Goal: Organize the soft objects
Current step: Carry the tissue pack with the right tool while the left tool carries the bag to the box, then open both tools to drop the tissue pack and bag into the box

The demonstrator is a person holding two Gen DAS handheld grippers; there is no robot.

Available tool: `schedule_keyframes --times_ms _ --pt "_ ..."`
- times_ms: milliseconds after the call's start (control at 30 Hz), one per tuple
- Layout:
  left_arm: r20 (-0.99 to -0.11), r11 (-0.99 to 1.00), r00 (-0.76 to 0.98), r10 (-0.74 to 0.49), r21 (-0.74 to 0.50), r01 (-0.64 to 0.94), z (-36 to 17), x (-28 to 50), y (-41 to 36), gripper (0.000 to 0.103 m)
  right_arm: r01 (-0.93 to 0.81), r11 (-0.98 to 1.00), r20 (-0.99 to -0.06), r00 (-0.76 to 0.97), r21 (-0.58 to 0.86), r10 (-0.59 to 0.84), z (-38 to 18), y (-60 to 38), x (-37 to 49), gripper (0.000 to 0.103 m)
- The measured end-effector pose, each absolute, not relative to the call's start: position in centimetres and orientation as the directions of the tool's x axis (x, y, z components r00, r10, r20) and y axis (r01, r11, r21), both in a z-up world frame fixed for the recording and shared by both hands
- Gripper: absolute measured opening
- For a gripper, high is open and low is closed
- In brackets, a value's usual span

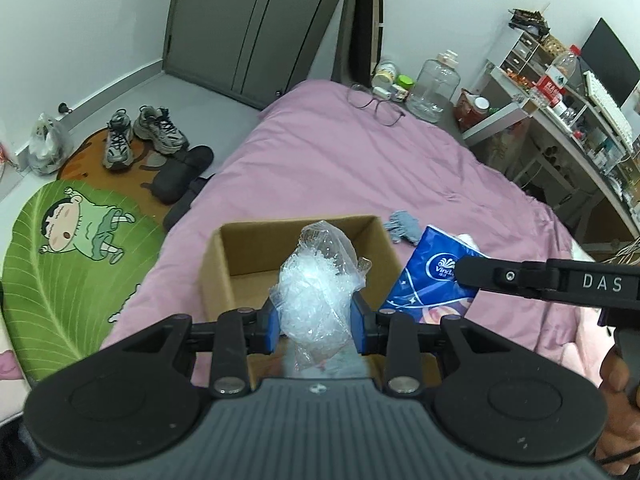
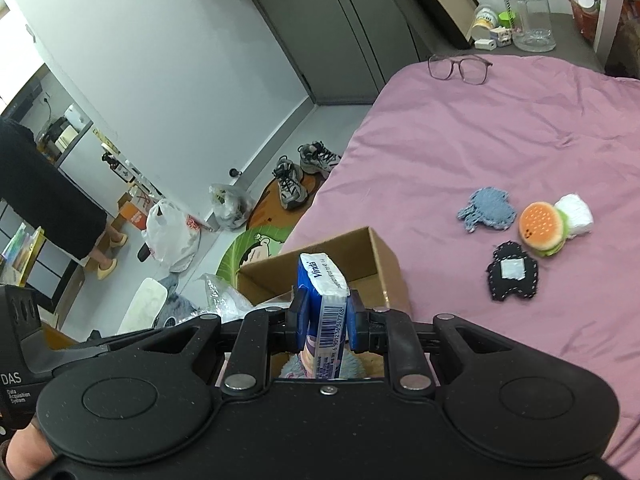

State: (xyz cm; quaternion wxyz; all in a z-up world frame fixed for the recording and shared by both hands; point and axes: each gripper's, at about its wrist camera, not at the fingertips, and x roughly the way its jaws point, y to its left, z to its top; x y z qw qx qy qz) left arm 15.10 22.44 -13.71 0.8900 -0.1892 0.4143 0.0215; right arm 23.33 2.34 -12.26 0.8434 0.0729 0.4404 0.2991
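From my left wrist view, my left tool (image 1: 316,316) is clamped on a crumpled clear plastic bag (image 1: 320,276), held over the open cardboard box (image 1: 216,264) that sits on the pink bed (image 1: 340,160) near its left edge. That view also catches my right tool (image 1: 464,272) reaching in from the right, pinching a blue tissue pack (image 1: 428,280) beside the box, and a grey-blue knitted piece (image 1: 402,226) lying just past it. The right wrist view shows what the left one cannot: my right tool (image 2: 324,320) closed tight on the tissue pack (image 2: 322,300), its barcode facing me, and further toward the bed's right side a burger plush (image 2: 540,226) touching a white roll (image 2: 576,216), a black felt patch (image 2: 512,276) just below them, and the knitted piece (image 2: 486,208) beside the burger. Glasses (image 2: 460,68) lie at the bed's far edge. On the floor stand sneakers (image 2: 296,176) and plastic bags (image 2: 172,232), and a person in black (image 2: 44,200) stands at the left. The tissue pack hides part of the box (image 2: 384,264) interior.
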Motion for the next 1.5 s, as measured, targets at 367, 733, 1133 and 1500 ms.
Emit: schedule_keyframes --times_ms 367,733,1133,1500 --pt "-0.768 0.922 0.631 -0.107 -0.315 -0.227 -15.7 15.8 23.9 0.034 -0.444 0.815 -0.723 0.413 0.372 0.554 -13.7 4.0 23.8 0.019" --pt "-0.769 0.926 0.634 -0.079 -0.293 -0.24 -15.2 16.6 23.5 0.06 -0.446 0.816 -0.725 0.413 0.367 0.552 -14.1 4.7 24.8 0.024" --pt "-0.778 0.919 0.623 -0.078 -0.298 -0.257 -13.9 16.0 23.3 0.074 -0.455 0.794 -0.698 0.408 0.404 0.589 -12.7 1.6 24.5 0.042" --pt "-0.778 0.919 0.624 -0.072 -0.296 -0.262 -12.4 14.6 21.2 0.085 -0.463 0.797 -0.682 0.437 0.389 0.586 -10.8 -2.4 23.0 0.062"
